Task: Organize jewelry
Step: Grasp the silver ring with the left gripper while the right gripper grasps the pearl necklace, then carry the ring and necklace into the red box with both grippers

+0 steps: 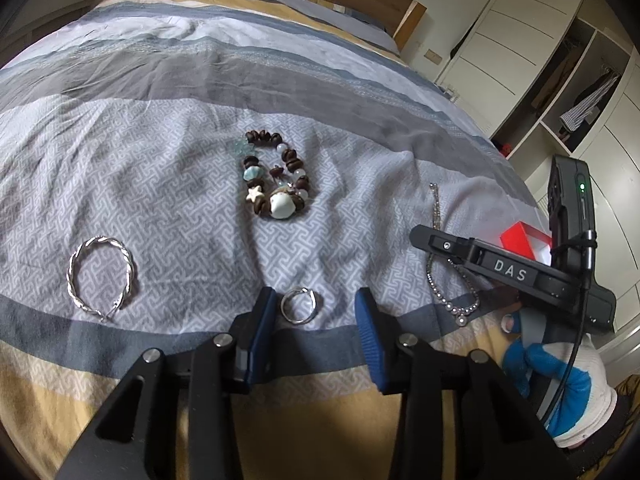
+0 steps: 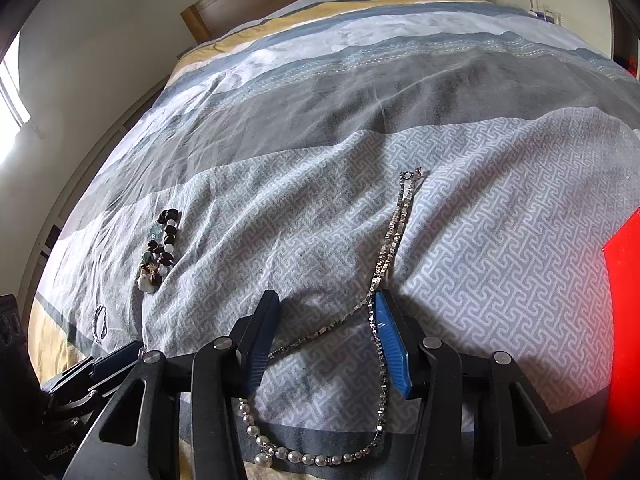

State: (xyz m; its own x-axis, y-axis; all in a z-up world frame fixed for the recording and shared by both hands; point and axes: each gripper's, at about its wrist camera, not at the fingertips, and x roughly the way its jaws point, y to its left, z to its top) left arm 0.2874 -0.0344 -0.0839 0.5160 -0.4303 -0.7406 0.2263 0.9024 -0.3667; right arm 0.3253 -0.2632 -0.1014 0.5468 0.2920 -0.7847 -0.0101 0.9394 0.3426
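Jewelry spread on a striped bed cover, a claw poised over two of the pieces.

A small silver ring lies on the bedspread between the parted, untouching blue pads of the left claw. A silver chain necklace with pearls runs under the right claw, its jaws apart, one strand just beside the right pad; contact is unclear. A brown bead-and-shell bracelet lies farther up, a twisted silver bangle to the left, a red box at the right.
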